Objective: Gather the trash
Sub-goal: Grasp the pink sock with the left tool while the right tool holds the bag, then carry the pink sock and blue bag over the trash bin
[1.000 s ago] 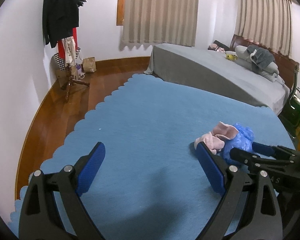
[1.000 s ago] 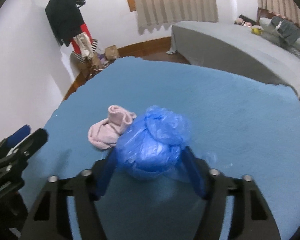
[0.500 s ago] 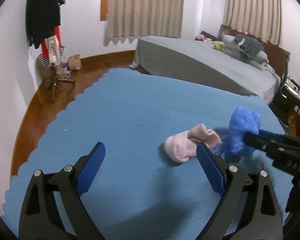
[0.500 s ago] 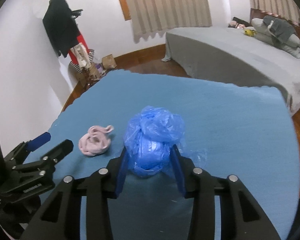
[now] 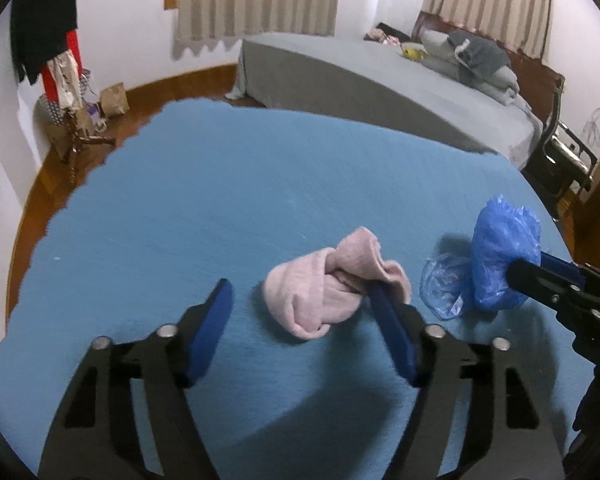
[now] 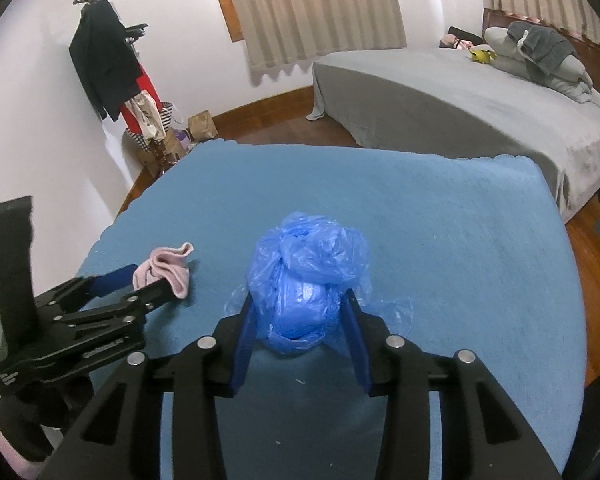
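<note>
The right gripper [image 6: 300,320] is clamped on a crumpled translucent blue plastic bag [image 6: 306,276], whose bulk bulges up between the two blue-padded fingers while a loose skirt of film trails onto the blue fleece rug [image 6: 440,248] below and to either side; compared with a second ago the fingers have drawn in tighter on the bag and the bundle has been carried away from the cloth it lay against. That cloth, a rumpled pale pink sock-like piece of fabric [image 5: 332,288], now sits right at the mouth of the left gripper [image 5: 300,300], which has swung over from bare rug half a second ago to frame it: the jaws stand wide, the left pad clear of the fabric and the right fingertip [image 5: 380,300] overlapping its far folds, though whether it touches or only passes in front of them is hard to tell from this angle. In the left wrist view the bag hangs off to the right of the left gripper, apart from the cloth. In my judgement the separation matters: each hand now has its own item, the bag is secured, and the pink cloth is the next pickup, needing the left jaws to advance a little and centre on the thickest fold before closing, since soft fabric caught only at an edge may slip free.
</note>
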`<state>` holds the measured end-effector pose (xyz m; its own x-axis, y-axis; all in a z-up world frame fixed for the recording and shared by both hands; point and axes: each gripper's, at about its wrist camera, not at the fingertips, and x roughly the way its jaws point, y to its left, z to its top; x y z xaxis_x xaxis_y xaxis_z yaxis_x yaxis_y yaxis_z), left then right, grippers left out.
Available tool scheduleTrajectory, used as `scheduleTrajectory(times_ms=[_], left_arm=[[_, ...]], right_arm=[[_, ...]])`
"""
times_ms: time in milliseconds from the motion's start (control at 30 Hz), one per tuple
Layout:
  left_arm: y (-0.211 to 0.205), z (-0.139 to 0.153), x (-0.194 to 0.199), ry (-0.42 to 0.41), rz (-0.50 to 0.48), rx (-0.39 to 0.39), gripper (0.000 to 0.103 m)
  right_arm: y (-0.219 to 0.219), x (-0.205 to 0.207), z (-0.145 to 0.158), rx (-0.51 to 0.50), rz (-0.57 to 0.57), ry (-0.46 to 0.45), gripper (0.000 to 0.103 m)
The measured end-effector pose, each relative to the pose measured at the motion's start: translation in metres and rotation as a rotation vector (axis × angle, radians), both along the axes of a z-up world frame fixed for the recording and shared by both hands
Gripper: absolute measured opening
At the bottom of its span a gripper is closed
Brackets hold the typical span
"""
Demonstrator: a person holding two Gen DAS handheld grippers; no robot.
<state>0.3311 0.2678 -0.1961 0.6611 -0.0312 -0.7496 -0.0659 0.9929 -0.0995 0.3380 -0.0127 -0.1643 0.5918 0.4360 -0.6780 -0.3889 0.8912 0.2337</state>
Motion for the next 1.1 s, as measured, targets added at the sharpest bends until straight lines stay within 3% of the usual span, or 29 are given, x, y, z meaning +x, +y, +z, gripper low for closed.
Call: scheduleTrajectory(times_ms=[67,233,600,1100], left_arm=[[-0.002,-0.002,0.001,0.007,-0.020,-0.021,0.048],[-0.010,0.001,-0.006,-0.015,-0.039,-0.003,0.037],[-0.021,0.027,-0.035,-0.089,0.013,-0.008,0.036],[-0.068,0.071,-0.092,-0.147,0.018,0.012,0.036]], right_arm=[[0.000,-0.001,0.001,0.000,-0.001,-0.002,0.041],[-0.001,-0.006,0.004,-0.002,0.002,-0.012,0.041],[-0.023,-0.023,0.021,0.023,-0.013,-0.049,0.041],[-0.064,-0.074,0.053,0.053,-0.031,-0.081,0.041]])
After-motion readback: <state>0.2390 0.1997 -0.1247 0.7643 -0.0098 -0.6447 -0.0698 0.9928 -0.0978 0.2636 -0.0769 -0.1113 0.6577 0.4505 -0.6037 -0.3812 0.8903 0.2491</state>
